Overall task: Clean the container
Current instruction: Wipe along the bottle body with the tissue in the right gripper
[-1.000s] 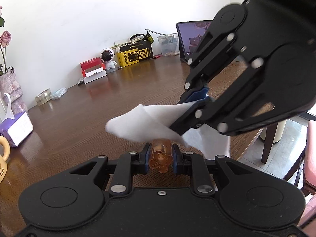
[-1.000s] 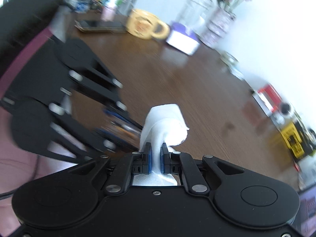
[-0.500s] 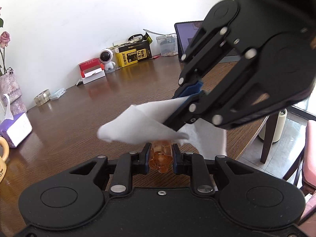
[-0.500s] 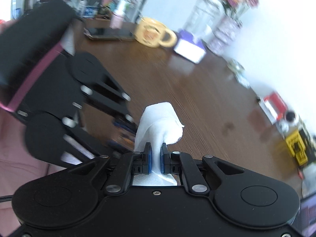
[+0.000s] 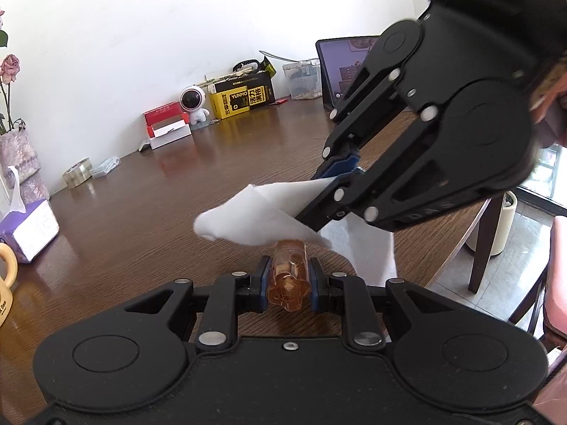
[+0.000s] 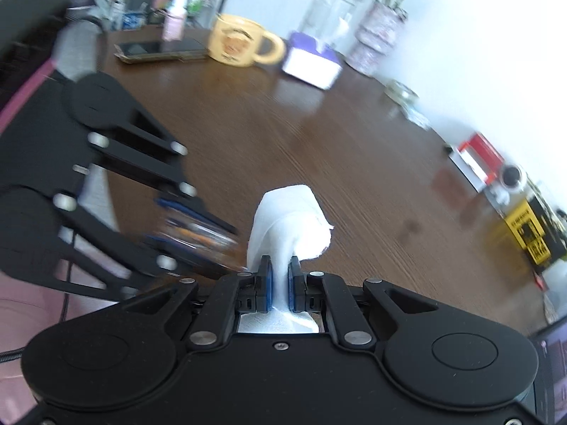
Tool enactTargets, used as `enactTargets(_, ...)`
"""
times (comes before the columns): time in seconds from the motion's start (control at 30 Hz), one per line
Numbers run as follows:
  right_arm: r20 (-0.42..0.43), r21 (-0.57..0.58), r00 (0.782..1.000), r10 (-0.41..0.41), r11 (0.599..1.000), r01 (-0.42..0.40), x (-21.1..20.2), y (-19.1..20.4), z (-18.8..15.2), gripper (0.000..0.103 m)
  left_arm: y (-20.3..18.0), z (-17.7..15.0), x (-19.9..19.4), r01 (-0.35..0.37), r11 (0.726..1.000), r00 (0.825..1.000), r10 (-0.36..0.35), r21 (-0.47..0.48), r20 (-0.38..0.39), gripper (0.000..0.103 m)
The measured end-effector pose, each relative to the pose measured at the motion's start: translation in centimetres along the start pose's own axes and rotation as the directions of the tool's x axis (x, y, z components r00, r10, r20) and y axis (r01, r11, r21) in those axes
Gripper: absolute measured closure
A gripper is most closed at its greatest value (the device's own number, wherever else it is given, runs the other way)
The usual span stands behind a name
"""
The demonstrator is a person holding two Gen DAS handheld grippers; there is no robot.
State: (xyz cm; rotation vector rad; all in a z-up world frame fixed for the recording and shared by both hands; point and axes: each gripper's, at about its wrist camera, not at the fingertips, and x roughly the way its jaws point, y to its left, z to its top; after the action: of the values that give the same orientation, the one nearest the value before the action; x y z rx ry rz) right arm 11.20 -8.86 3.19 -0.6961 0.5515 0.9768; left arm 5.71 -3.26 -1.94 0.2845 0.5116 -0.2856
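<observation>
Container (image 5: 287, 276), a small amber bottle, sits clamped in the left gripper (image 5: 287, 281) above the table edge (image 5: 212, 191), its contents unclear; over it the right gripper (image 6: 280, 285) pinches a white tissue (image 5: 262, 216) — best keep the bottle steady and rub firmly along its far end.

The table (image 5: 184, 191) is dark brown wood with a visible grain and a glossy finish that mirrors the things along its far edge. The small container (image 5: 287, 276) is clear amber plastic, smooth and shiny. The tissue (image 5: 255, 216) is soft white paper, matt and slightly fibrous at its torn edge. Both the left gripper (image 5: 287, 285) and right gripper (image 6: 280, 281) are matt black plastic with bright metal screws and blue rubbery pads (image 6: 268, 283).
</observation>
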Motion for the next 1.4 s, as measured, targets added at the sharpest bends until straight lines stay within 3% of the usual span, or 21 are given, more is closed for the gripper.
enactTargets(0.23,0.104,-0.119,0.99,0.095,0.989,-0.083,-3.3,2.6,1.1,0.095,0.0,-0.1,0.0,0.004,1.0,1.0,-0.004,0.002,-0.001,0.082)
enactTargets(0.7,-0.042,0.105,0.997,-0.064,0.992,0.068,2.5,-2.4,-0.8,0.095,-0.1,-0.5,-0.3,0.007,1.0,1.0,-0.007,-0.001,0.001,0.082)
enactTargets(0.87,-0.011,0.097,0.999,-0.043,0.994,0.043,1.6,-1.9,-1.0,0.095,0.1,-0.5,0.0,0.004,1.0,1.0,-0.004,-0.003,0.0,0.082)
enactTargets(1.07,0.061,0.017,0.997,0.044,0.999,-0.045,-1.0,0.7,0.3,0.095,0.1,-0.5,0.4,0.003,1.0,1.0,-0.003,-0.007,-0.004,0.082)
enactTargets(1.4,0.054,0.007,0.998,0.016,1.0,-0.017,-1.1,1.1,0.8,0.095,0.1,-0.5,0.1,0.002,1.0,1.0,-0.002,-0.01,-0.002,0.082)
